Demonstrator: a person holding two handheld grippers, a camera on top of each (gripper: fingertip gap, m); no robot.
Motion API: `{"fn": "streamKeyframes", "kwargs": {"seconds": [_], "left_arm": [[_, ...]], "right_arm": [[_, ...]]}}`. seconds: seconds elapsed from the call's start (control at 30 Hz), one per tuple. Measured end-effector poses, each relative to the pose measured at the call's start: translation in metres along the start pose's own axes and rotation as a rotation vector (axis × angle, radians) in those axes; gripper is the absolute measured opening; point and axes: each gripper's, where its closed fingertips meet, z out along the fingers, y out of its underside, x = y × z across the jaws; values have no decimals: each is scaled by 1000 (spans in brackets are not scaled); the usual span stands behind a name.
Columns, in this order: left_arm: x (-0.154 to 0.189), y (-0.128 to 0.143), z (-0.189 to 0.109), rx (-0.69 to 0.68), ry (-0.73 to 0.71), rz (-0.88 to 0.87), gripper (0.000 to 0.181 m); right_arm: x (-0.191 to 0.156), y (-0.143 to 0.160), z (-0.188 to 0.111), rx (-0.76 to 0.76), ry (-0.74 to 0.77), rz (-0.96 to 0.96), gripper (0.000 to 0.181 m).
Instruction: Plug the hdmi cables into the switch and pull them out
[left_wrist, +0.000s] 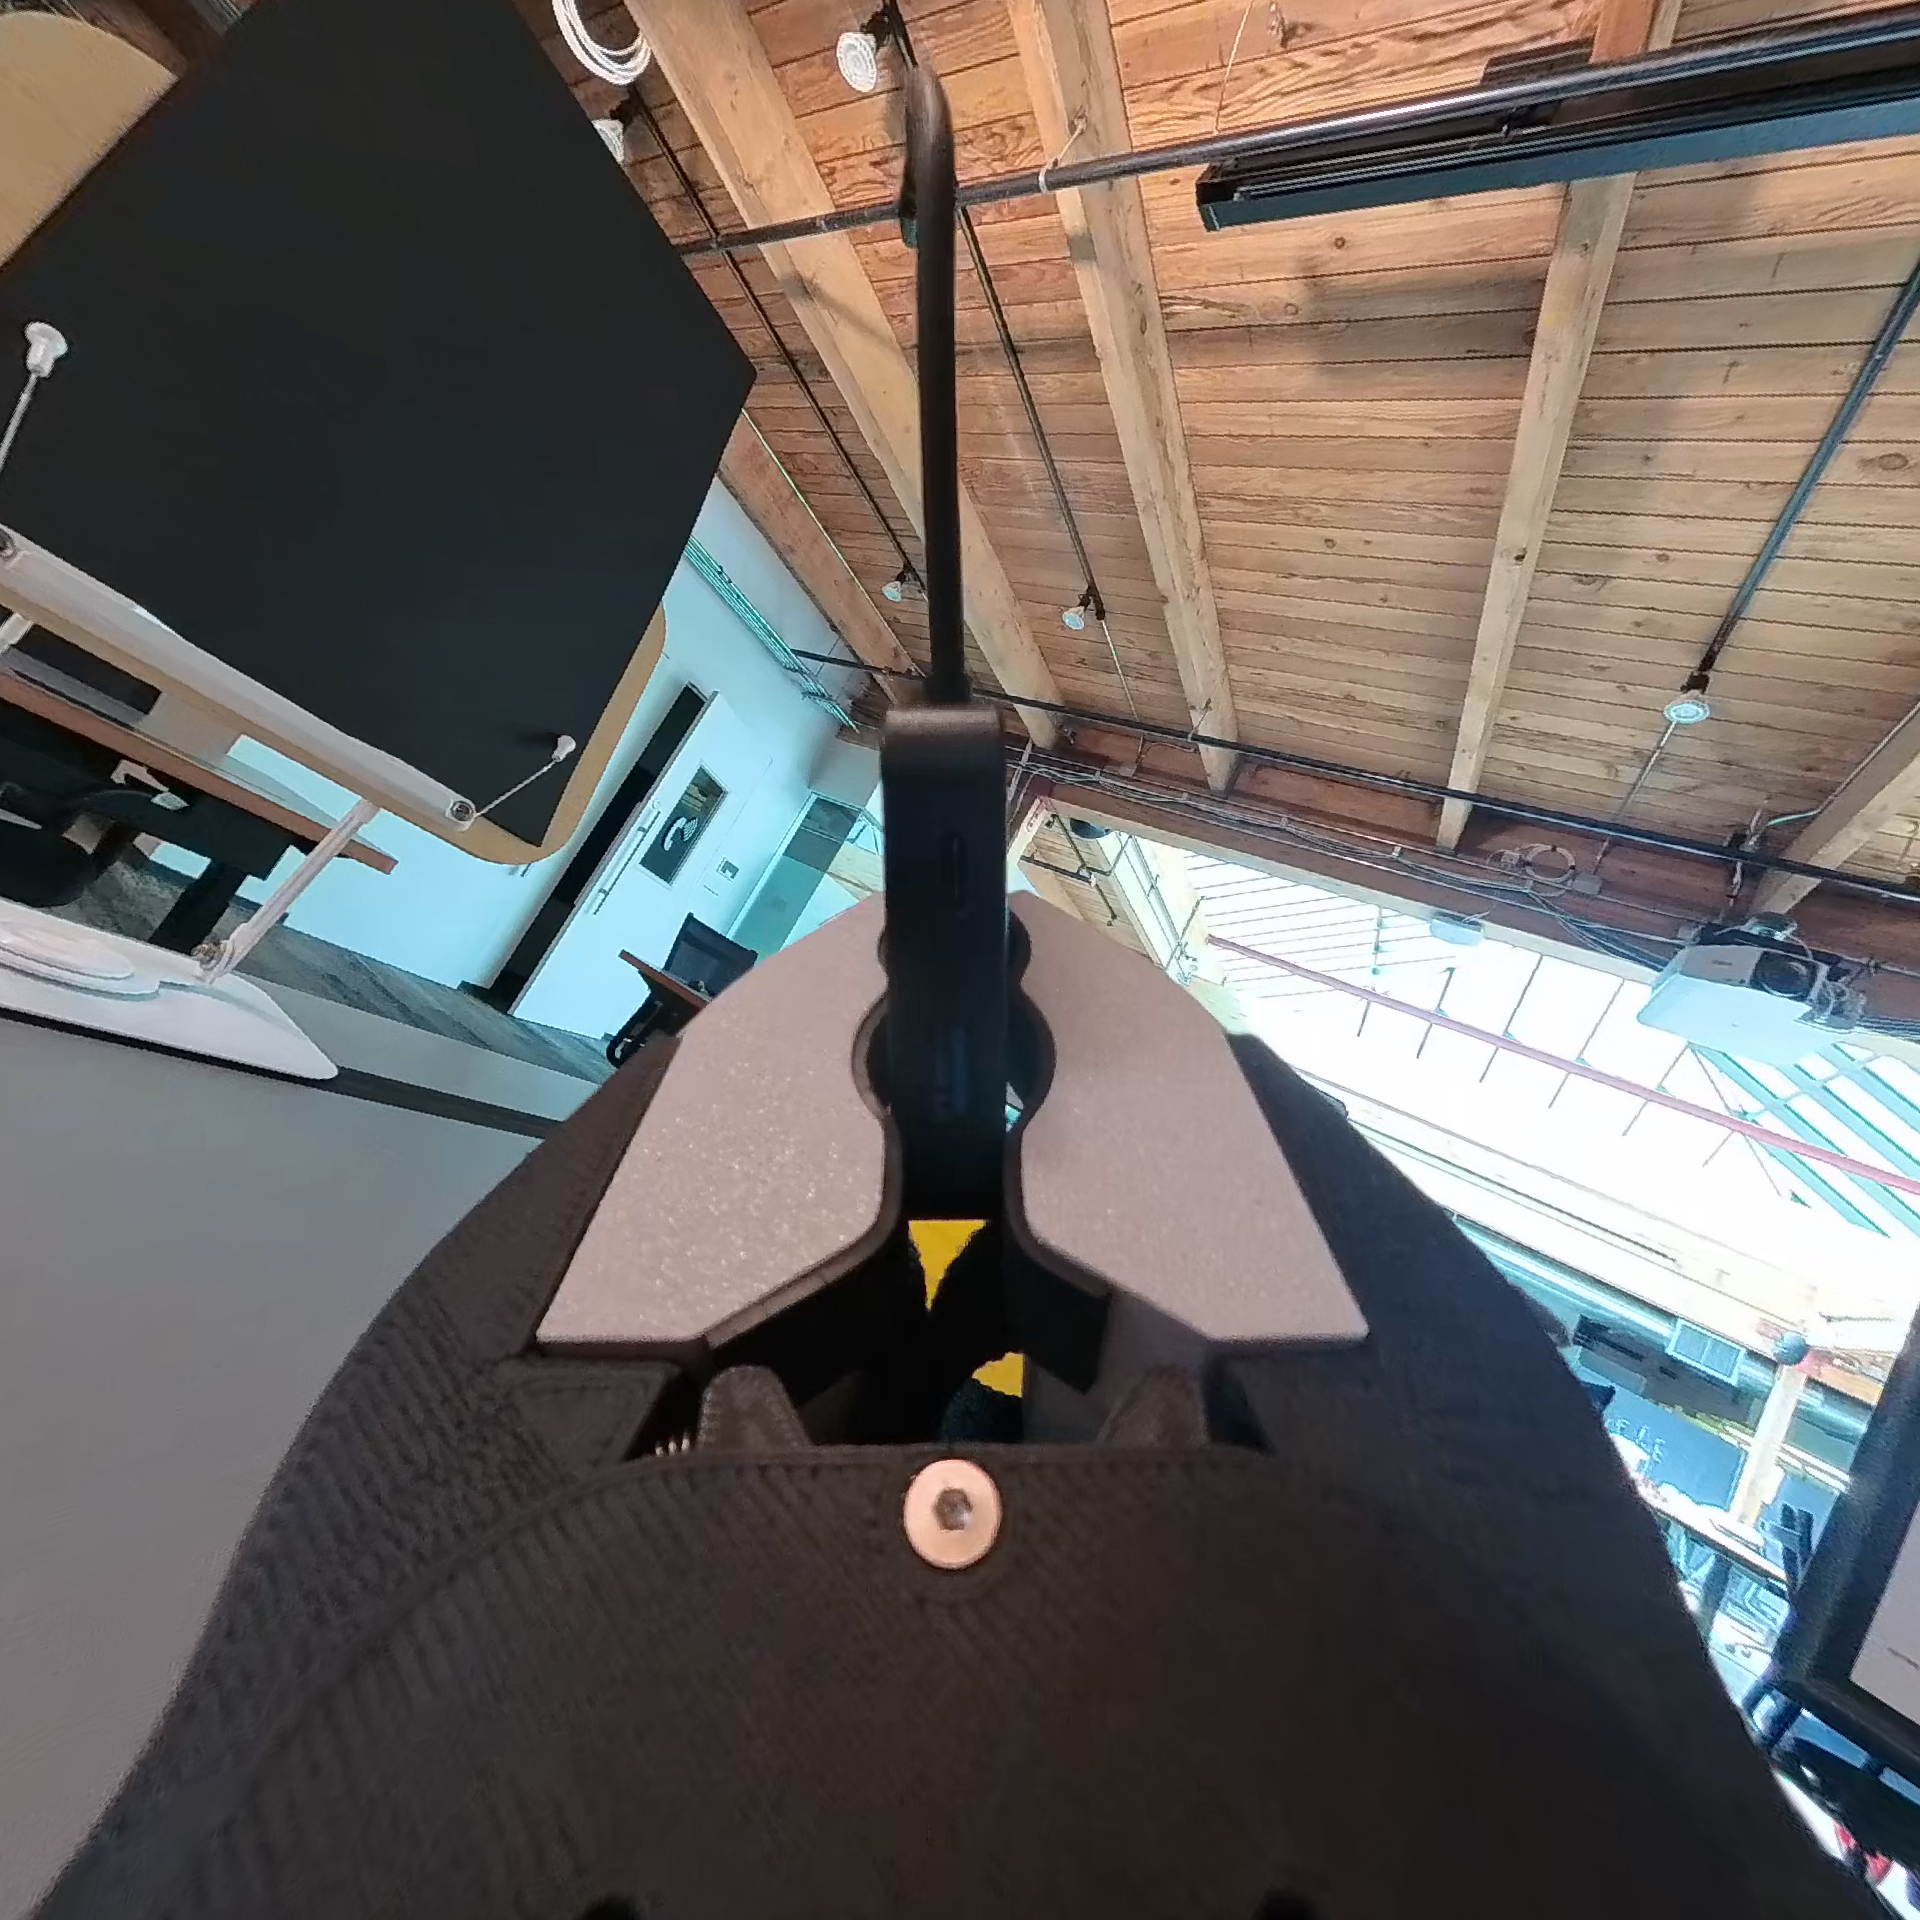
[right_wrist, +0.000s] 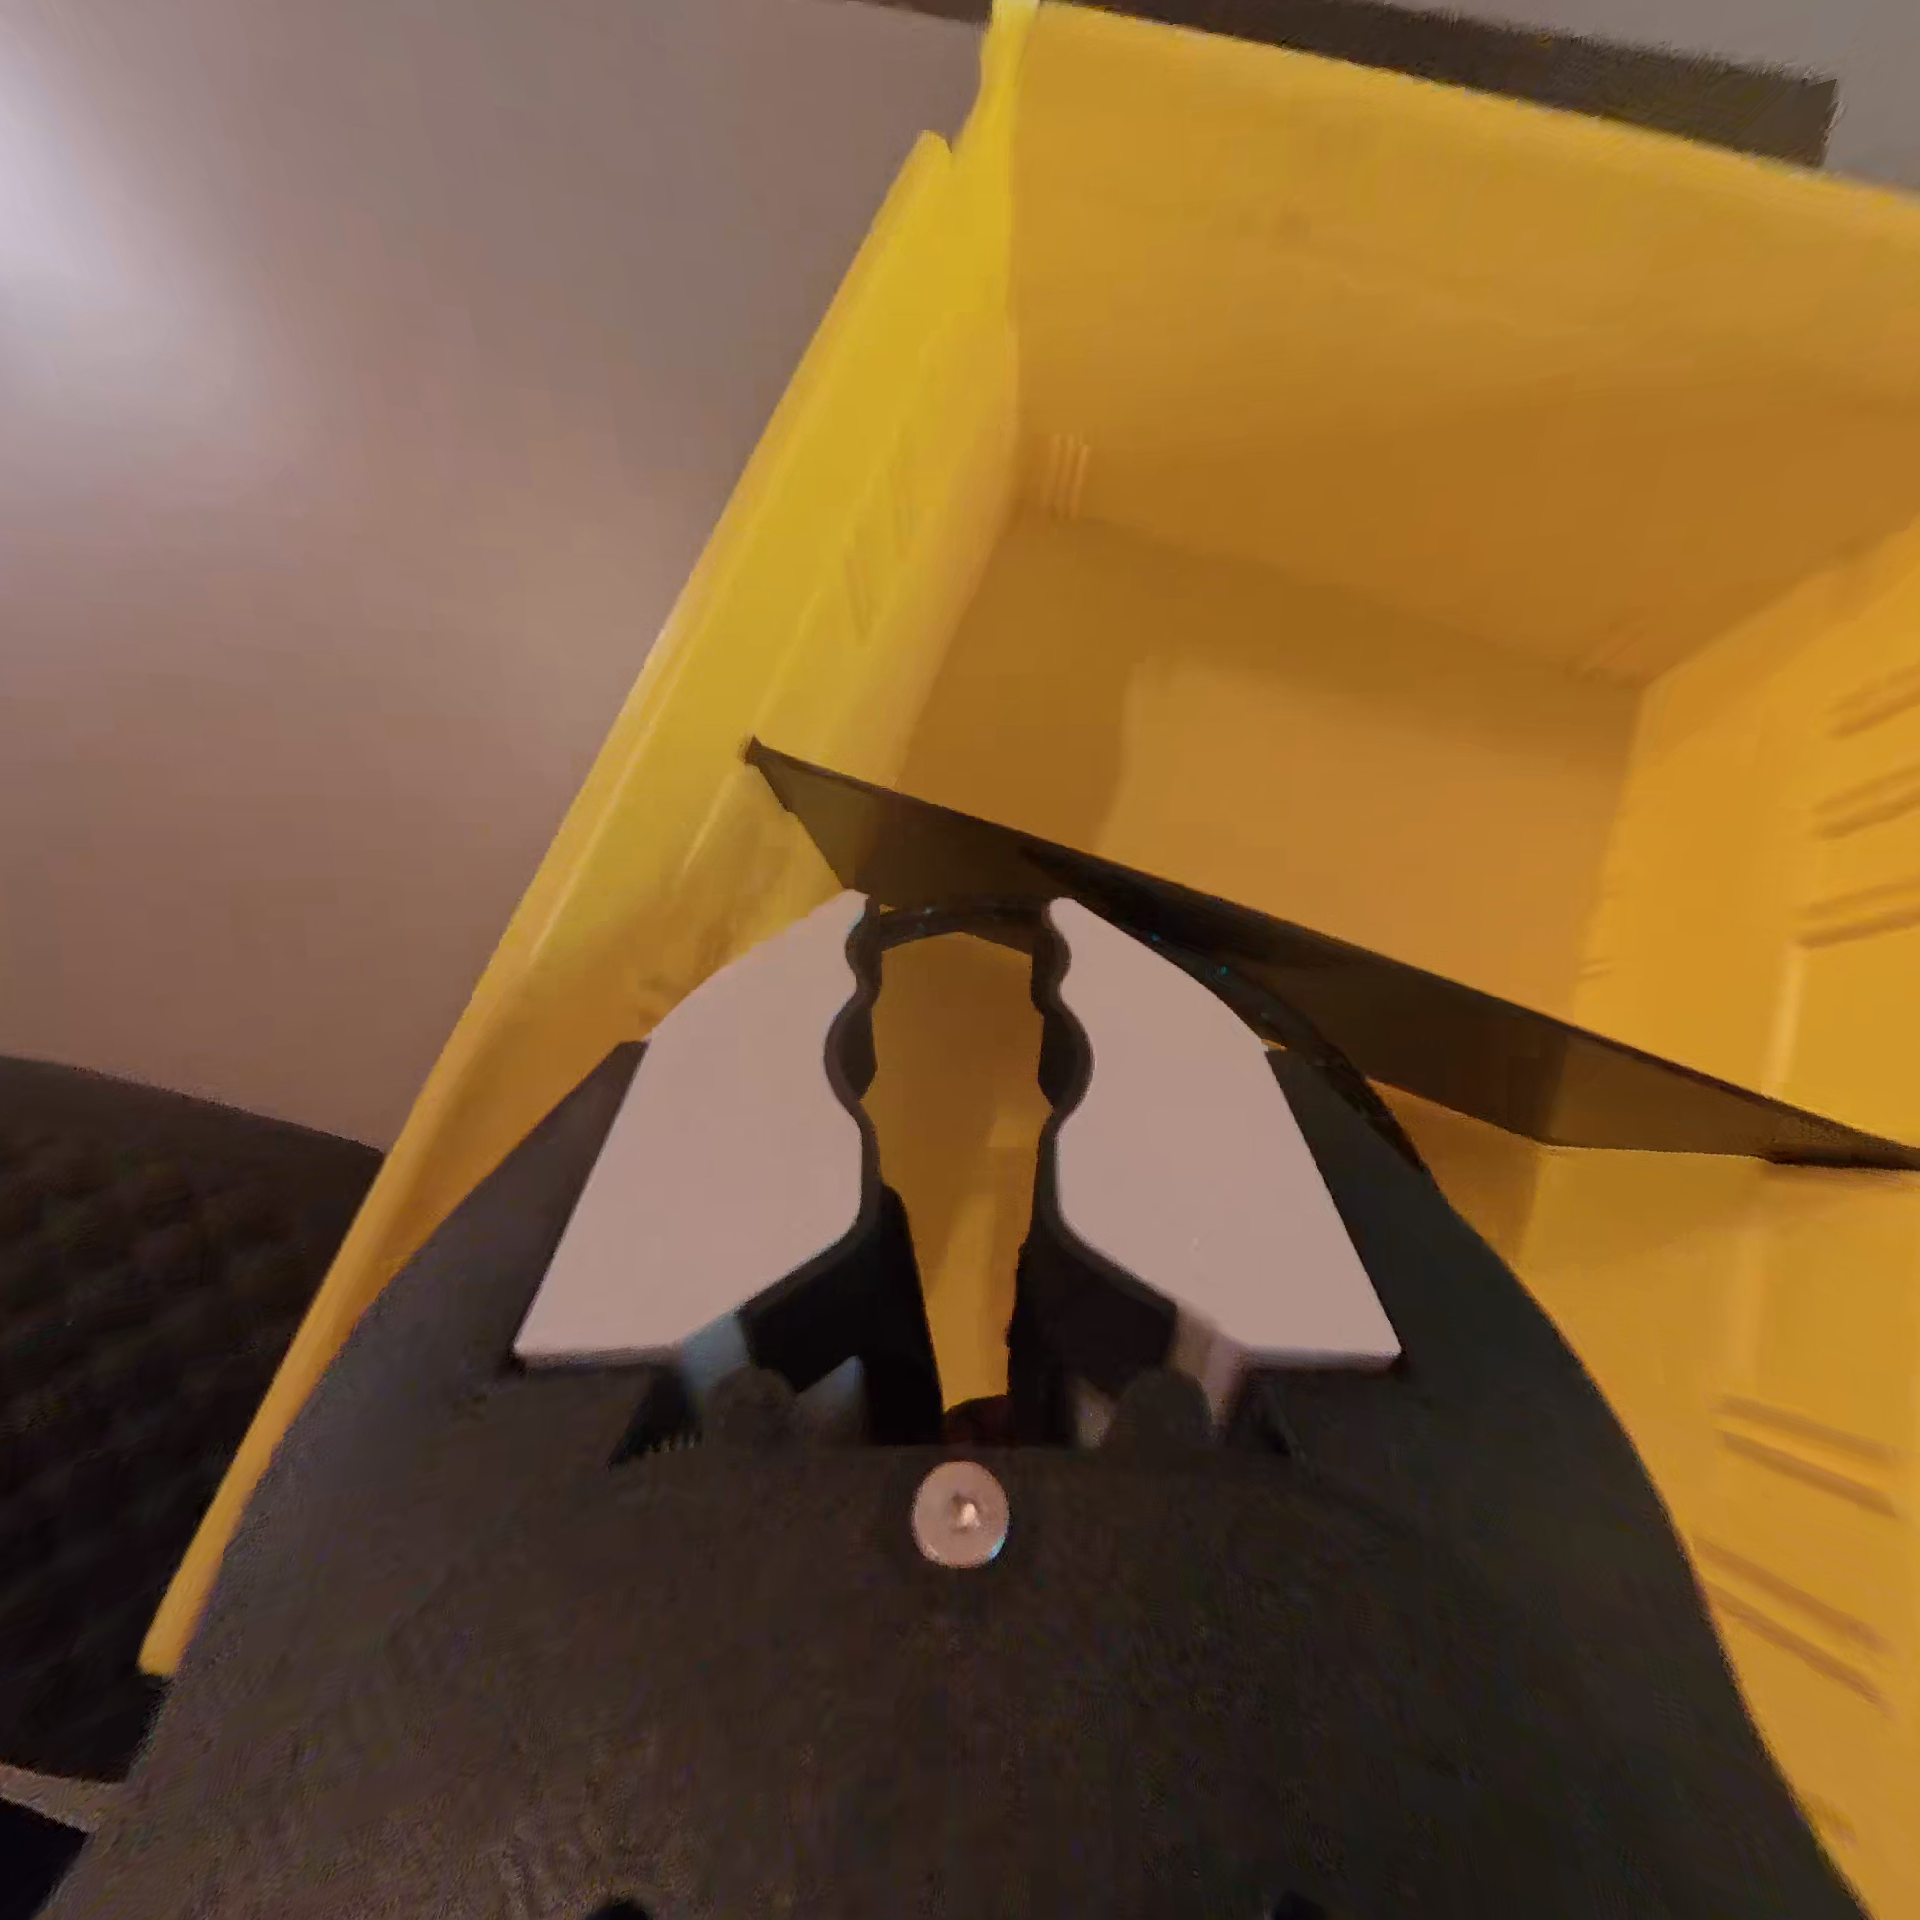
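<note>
Switch (left_wrist: 943, 914) clamped upright in left claw (left_wrist: 943, 935); right claw (right_wrist: 956, 925) narrowly parted, empty, inside yellow bin (right_wrist: 1351, 416).

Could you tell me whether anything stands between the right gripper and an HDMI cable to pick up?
Neither view shows a free cable. The right gripper, open, points into a yellow bin, with a black flat edge crossing just beyond its fingertips. The left gripper already clamps the black switch.
</note>
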Motion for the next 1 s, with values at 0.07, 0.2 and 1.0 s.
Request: {"fn": "streamKeyframes", "kwargs": {"seconds": [0.07,0.2,1.0], "left_arm": [[2,2,0,-10,8,7,13],[7,9,3,-55,34,42,13],[91,80,-10,-507,569,-108,14]], "right_arm": [[-1,1,2,-10,-4,16,28],[-4,6,7,-31,-26,25,24],[-286,-81,-128,735,-1096,-268,75]]}}
